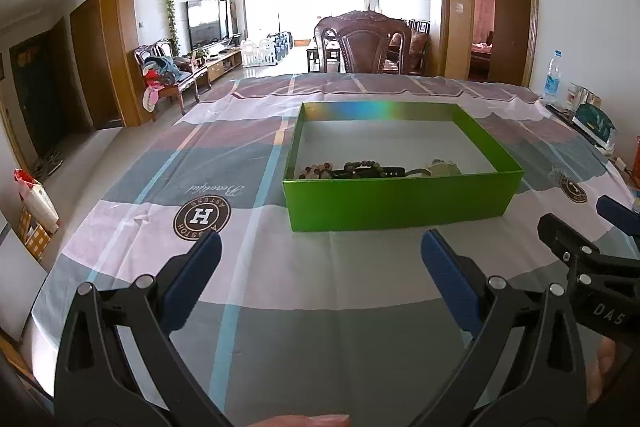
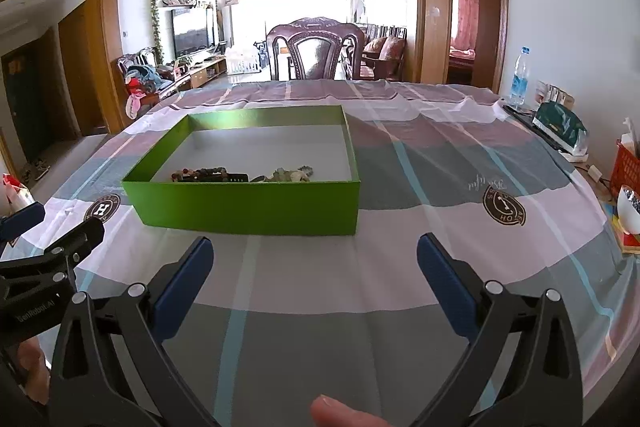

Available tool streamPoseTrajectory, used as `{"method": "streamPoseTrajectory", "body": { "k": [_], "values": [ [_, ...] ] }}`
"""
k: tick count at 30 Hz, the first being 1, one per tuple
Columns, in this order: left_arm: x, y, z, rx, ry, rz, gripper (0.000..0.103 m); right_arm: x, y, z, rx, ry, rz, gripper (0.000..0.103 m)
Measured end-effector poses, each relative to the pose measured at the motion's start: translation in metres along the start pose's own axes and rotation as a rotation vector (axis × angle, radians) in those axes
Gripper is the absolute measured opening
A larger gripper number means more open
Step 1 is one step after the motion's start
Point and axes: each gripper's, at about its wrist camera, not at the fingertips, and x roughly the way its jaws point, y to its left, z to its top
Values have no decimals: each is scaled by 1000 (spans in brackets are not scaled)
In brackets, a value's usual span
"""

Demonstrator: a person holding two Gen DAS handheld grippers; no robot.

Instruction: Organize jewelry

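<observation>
A green open box (image 1: 400,201) (image 2: 248,205) stands on the striped tablecloth. Inside it, against the near wall, lie a beaded bracelet (image 1: 320,170) (image 2: 200,173), a black strap (image 1: 372,171) (image 2: 216,179) and a pale green stone piece (image 1: 442,167) (image 2: 286,175). My left gripper (image 1: 320,251) is open and empty, just short of the box's near wall. My right gripper (image 2: 314,253) is open and empty, in front of the box's near right corner. Each gripper shows at the edge of the other's view: the right one (image 1: 576,227), the left one (image 2: 52,223).
The tablecloth (image 1: 280,307) covers the table. At the far right stand a water bottle (image 2: 519,77), a dark green tissue box (image 2: 560,127), a red basket (image 2: 626,167) and a white bowl (image 2: 630,207). A carved wooden chair (image 2: 316,53) stands at the table's far side.
</observation>
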Motion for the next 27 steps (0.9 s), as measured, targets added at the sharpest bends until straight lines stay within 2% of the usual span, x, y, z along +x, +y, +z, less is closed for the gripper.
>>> {"method": "streamPoseTrajectory", "body": {
  "k": [27],
  "values": [
    [-6, -7, -1, 22, -4, -19, 99, -8, 6, 0, -10, -31, -1, 99]
  ]
}}
